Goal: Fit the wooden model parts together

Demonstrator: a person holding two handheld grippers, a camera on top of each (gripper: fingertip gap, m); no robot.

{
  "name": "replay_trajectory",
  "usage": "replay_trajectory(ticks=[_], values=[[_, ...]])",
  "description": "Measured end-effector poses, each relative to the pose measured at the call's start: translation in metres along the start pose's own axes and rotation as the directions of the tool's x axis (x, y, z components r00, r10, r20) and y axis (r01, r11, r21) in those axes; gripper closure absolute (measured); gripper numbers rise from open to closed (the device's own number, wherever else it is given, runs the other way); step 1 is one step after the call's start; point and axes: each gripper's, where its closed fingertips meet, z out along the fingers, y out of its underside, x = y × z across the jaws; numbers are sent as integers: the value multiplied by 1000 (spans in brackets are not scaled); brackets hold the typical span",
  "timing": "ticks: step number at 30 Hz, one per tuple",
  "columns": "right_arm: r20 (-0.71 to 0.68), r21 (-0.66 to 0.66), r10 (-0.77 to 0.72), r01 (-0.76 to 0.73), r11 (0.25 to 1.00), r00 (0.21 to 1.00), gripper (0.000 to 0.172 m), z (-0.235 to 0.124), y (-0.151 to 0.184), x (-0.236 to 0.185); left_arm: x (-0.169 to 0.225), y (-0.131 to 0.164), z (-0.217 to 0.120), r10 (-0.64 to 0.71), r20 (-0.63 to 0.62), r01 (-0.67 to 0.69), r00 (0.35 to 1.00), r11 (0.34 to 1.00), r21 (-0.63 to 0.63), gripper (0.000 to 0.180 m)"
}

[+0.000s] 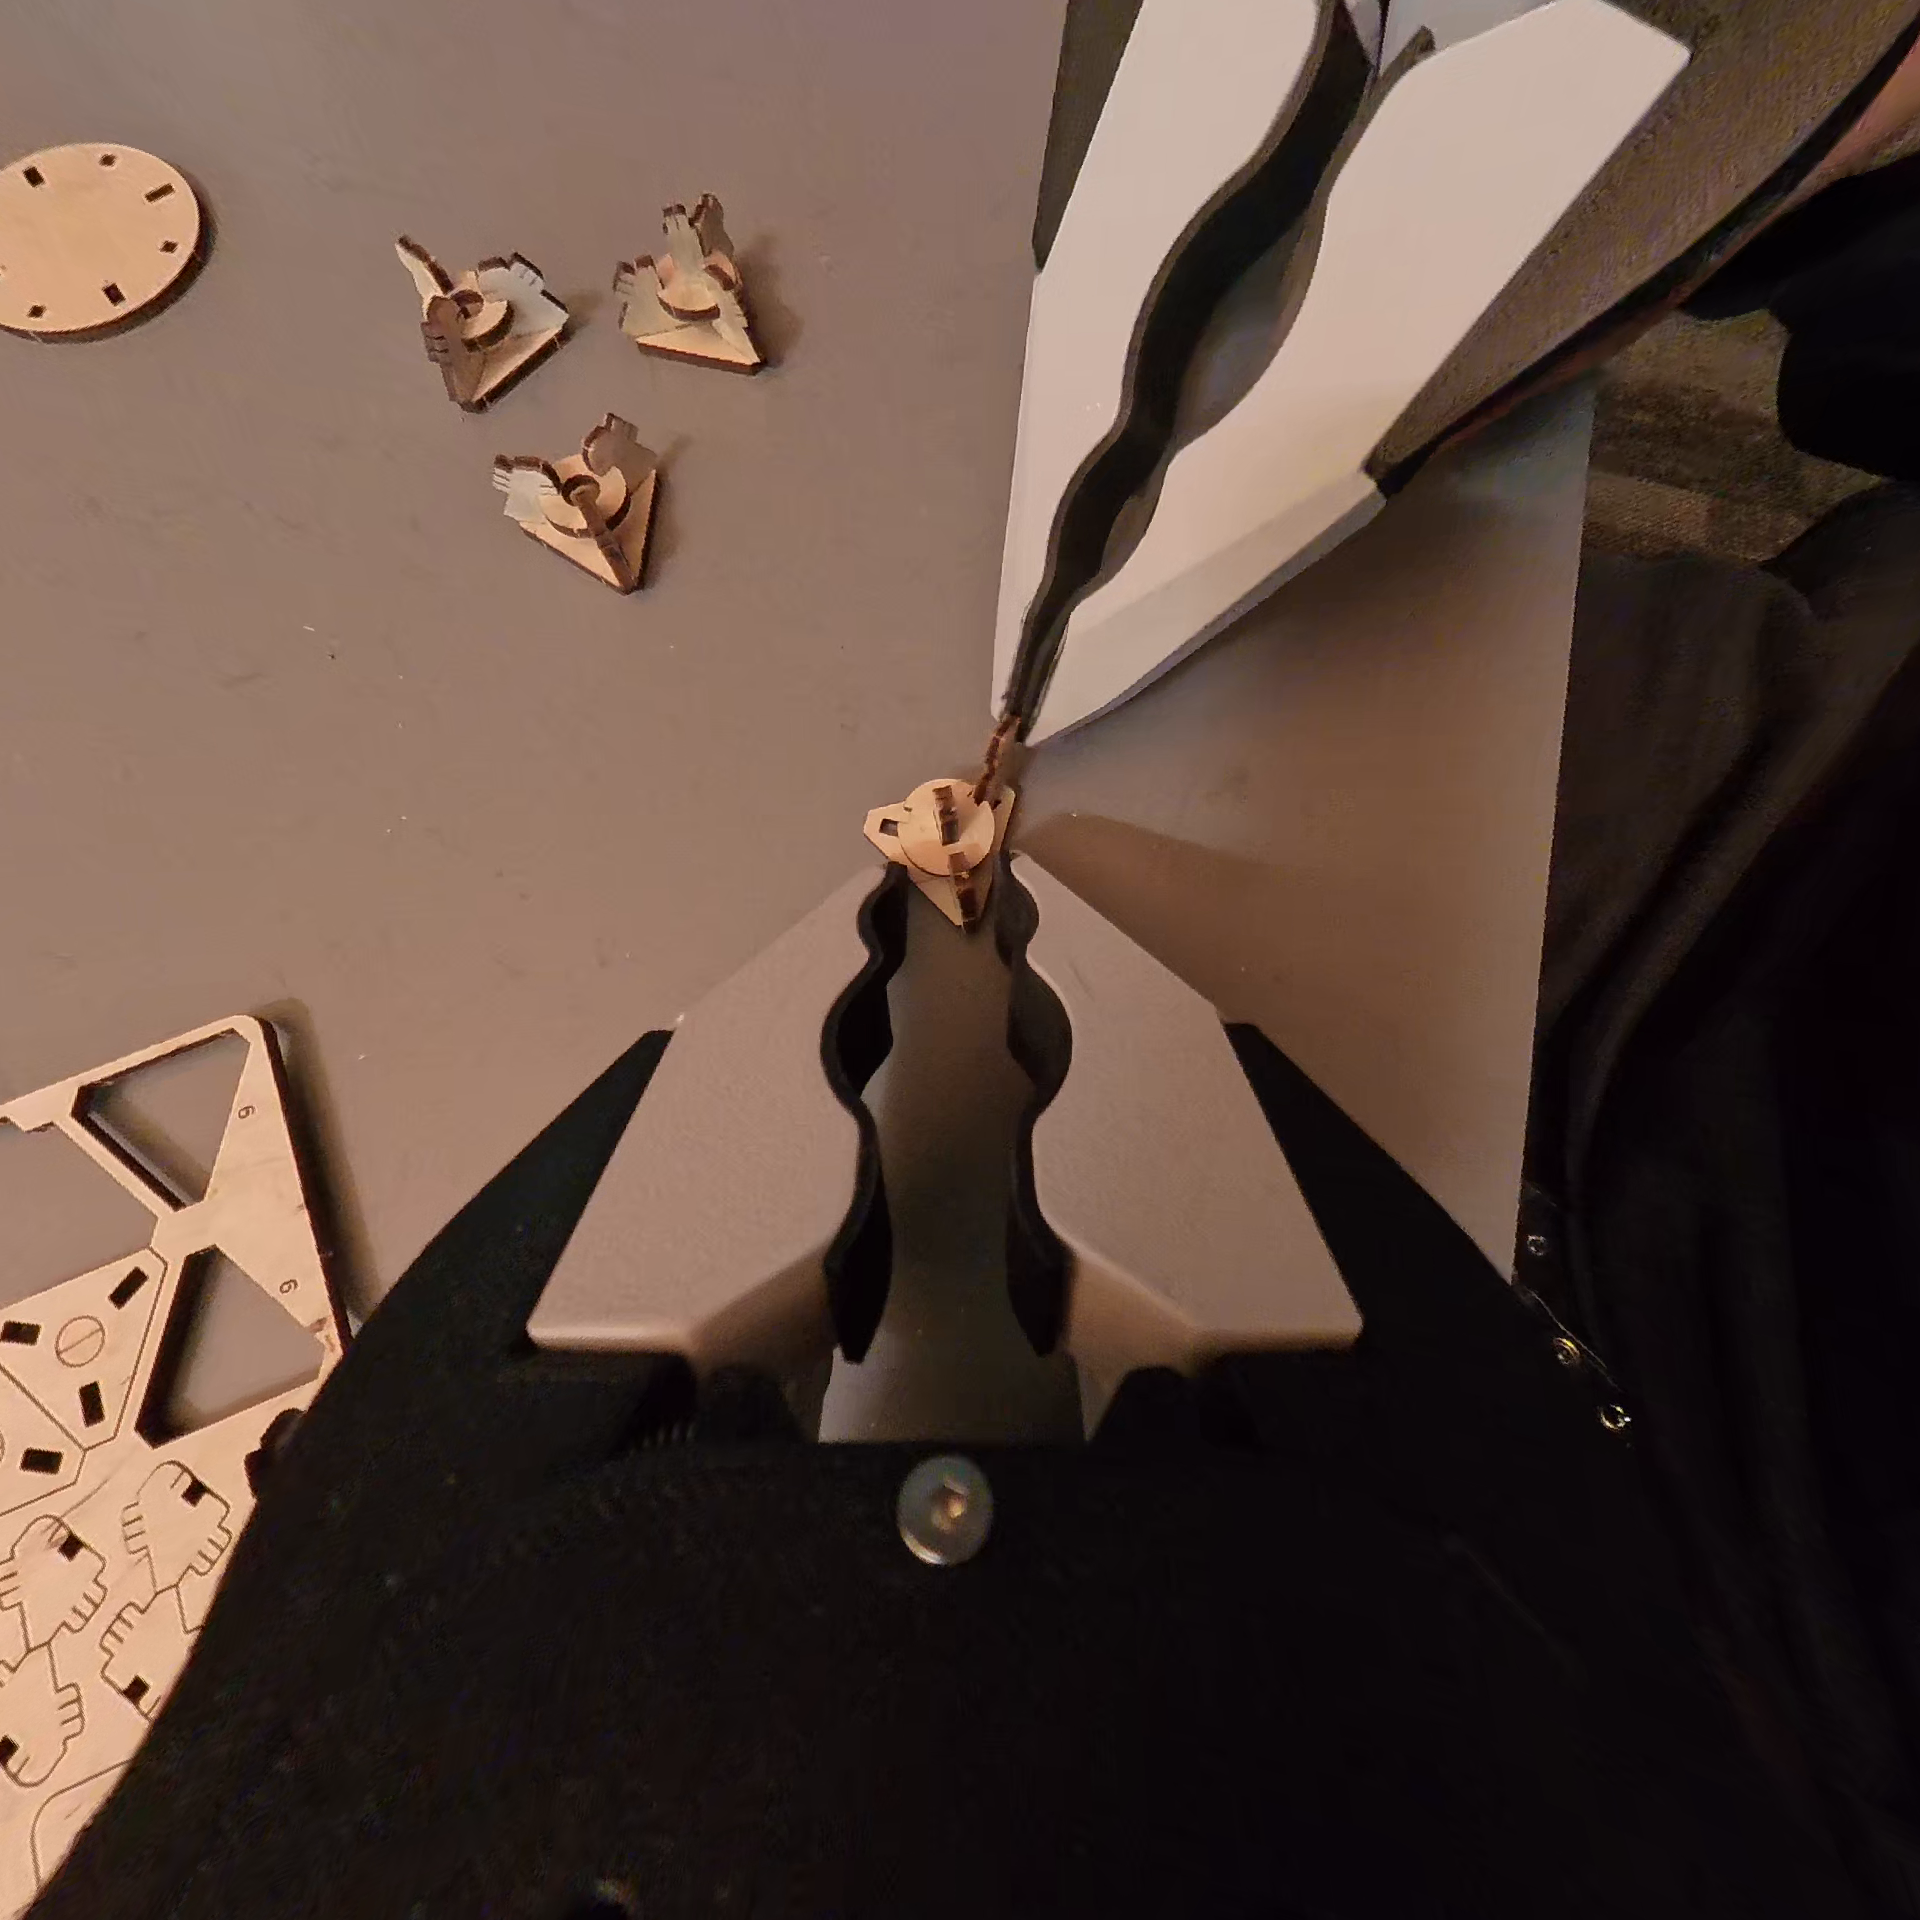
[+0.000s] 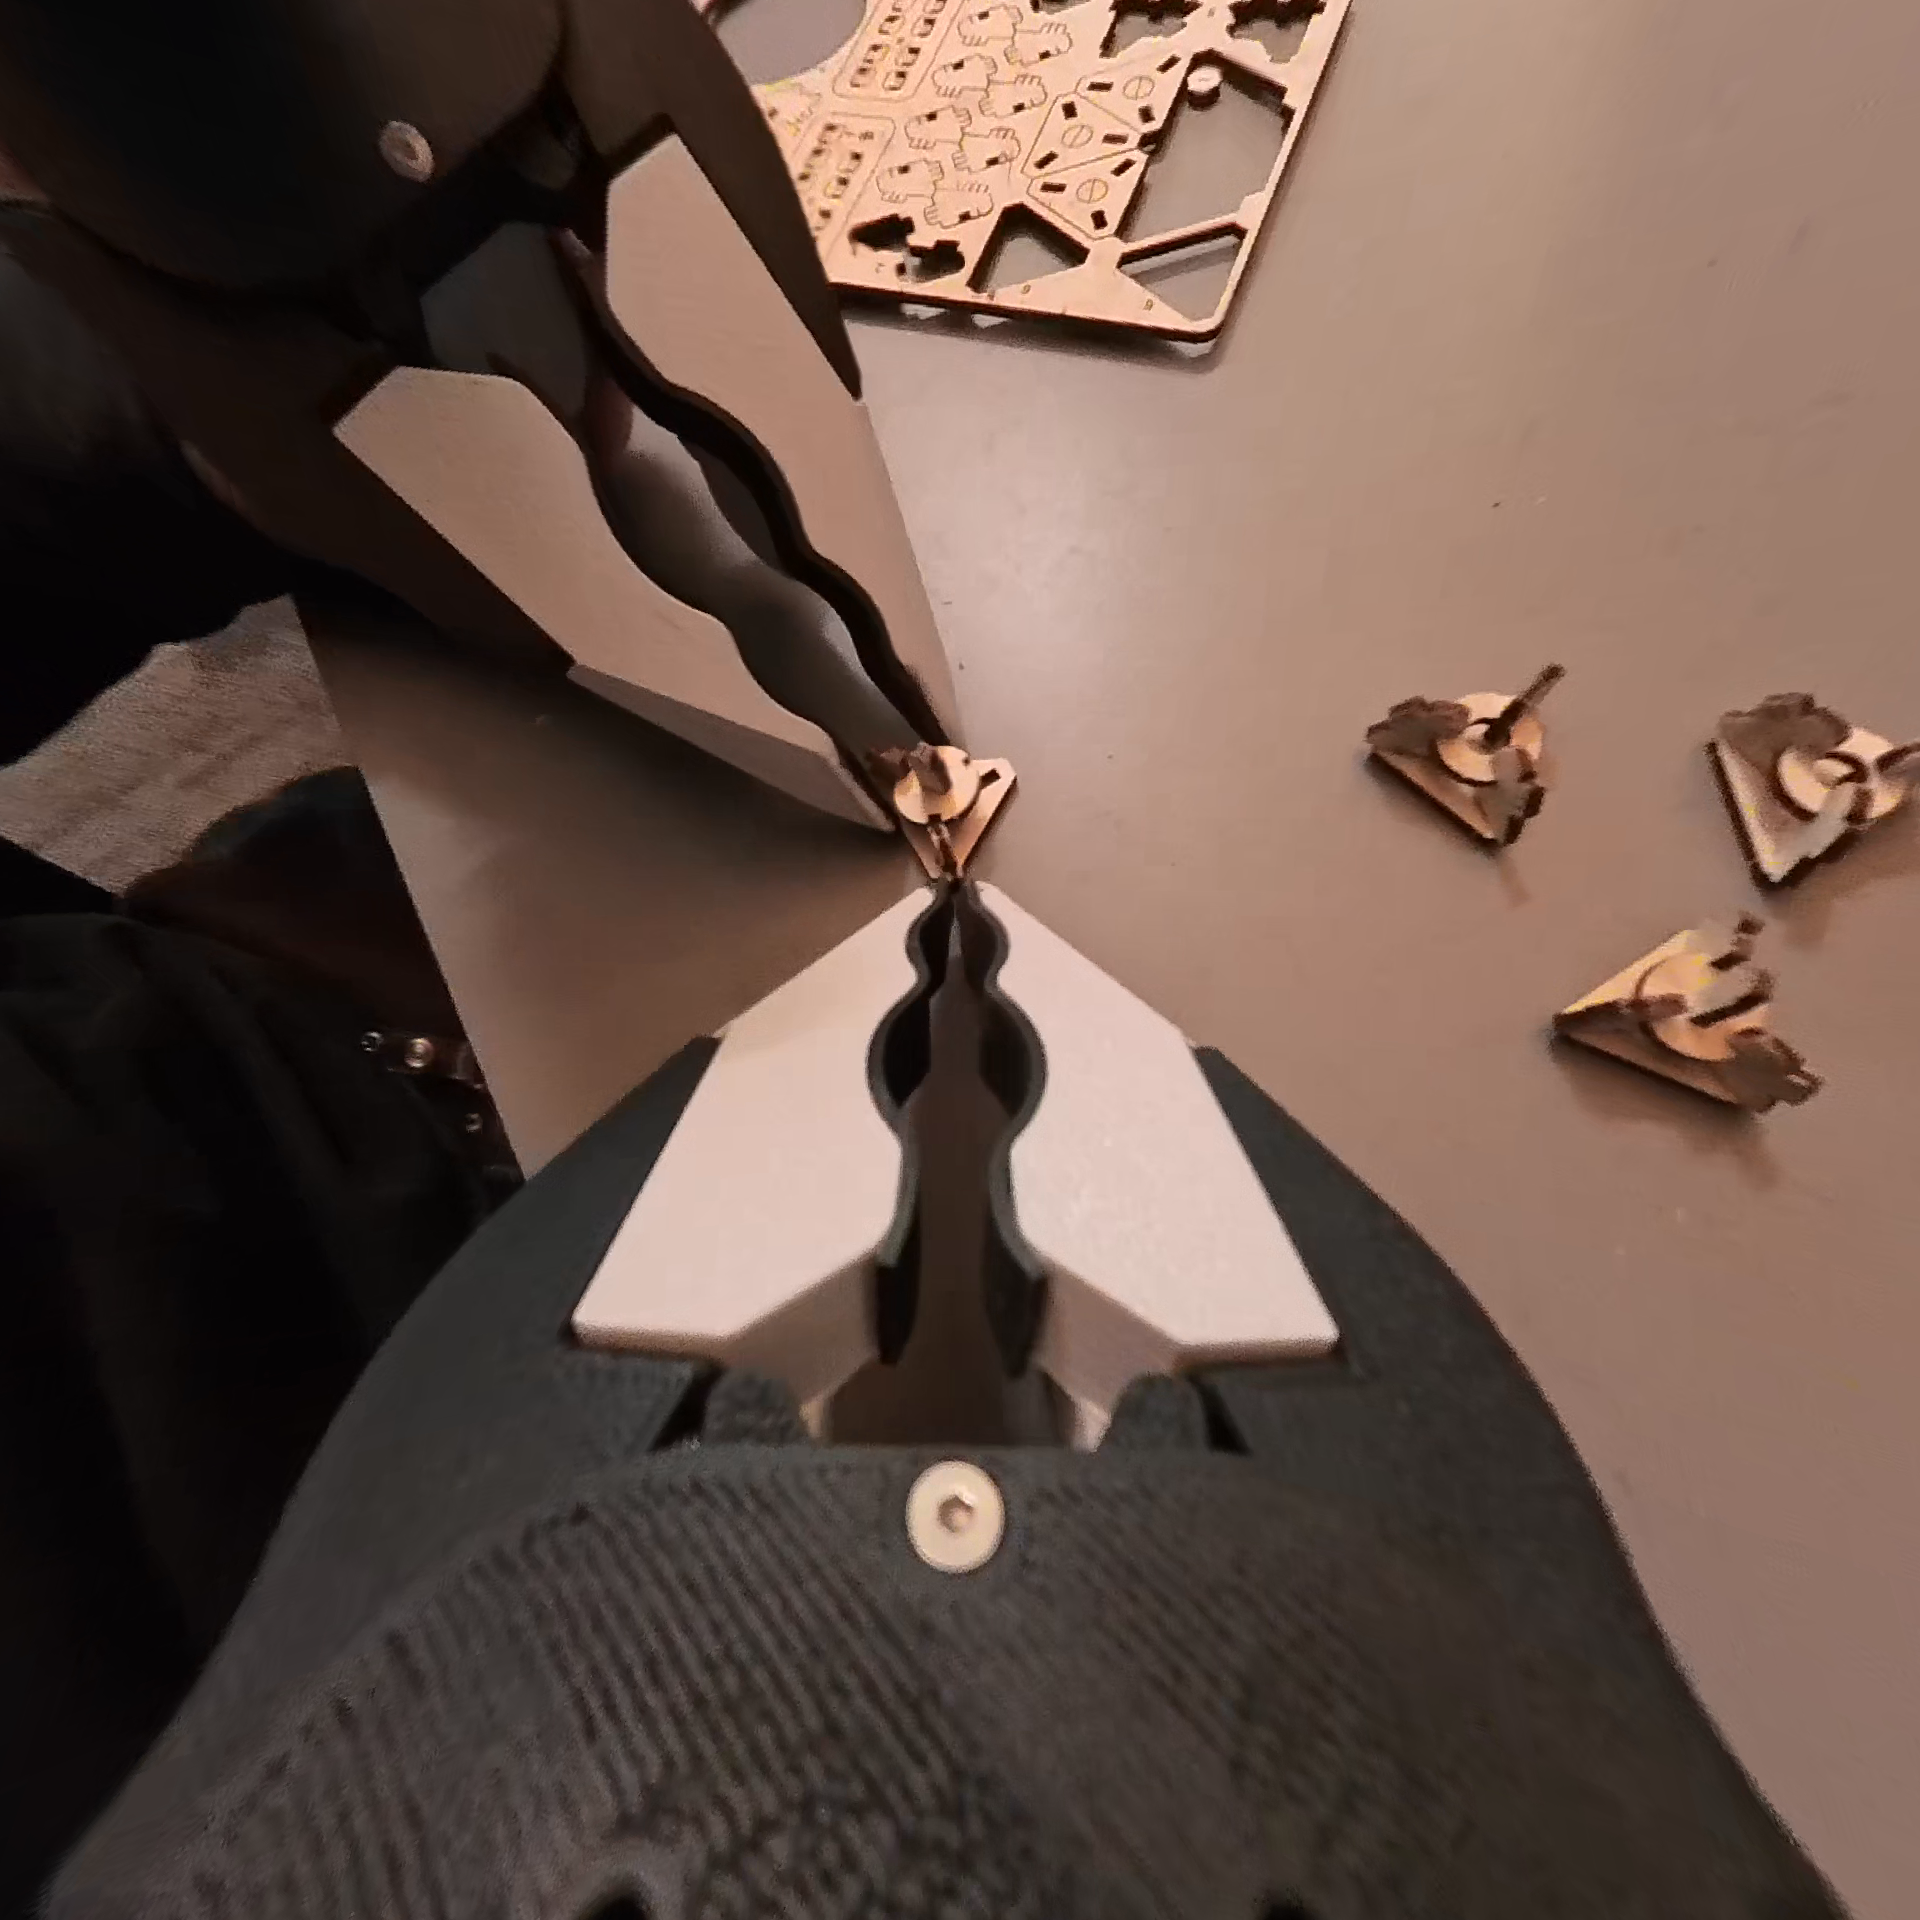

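On the grey table (image 1: 416, 727), the left claw (image 1: 951, 914) grips a small wooden triangle (image 1: 940, 847) while the right claw (image 2: 951, 888), closed on a thin wooden slat (image 1: 995, 764), touches it; pushing crooked could snap the slat.

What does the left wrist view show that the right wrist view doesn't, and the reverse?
Left wrist view only: a slotted wooden disc lying flat at the far left of the grey table.

Right wrist view only: much more of the cut-out wooden sheet, which the left view clips at its corner.

Both: the left gripper gripping a small triangular assembly, the right gripper pinching a thin wooden piece standing in it, and three finished assemblies lying aside.
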Motion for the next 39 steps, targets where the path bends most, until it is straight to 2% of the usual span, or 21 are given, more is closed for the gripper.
replay_trajectory(ticks=[6, 16, 25, 30, 35, 39], values=[[-85, -42, -85, 81, 996, 993, 171, 1, 0, 2, 0, 1, 0, 6, 6, -6, 1000, 1000, -2, 164], [-64, -60, -117, 113, 992, 991, 169, 2, 3, -4, 0, 1, 0, 1, 4, -1, 1000, 1000, -2, 164], [4, -31, 4, -4, 1000, 1000, 171, 2, 2, -3, -1, 1, 0, 5, 9, -5, 1000, 1000, -3, 164], [1, -35, -3, 3, 999, 1000, 171, 2, 3, -4, 0, 1, 0, 11, 0, -11, 1000, 1000, -4, 162], [-1, -37, -9, 8, 999, 1000, 171, 2, 2, -4, -1, -1, -1, 6, -2, -6, 1000, 1000, 11, 149], [-2, -38, -9, 9, 999, 1000, 171, 2, 2, -5, -1, -2, 1, 46, 27, -46, 999, 999, 7, 151]])
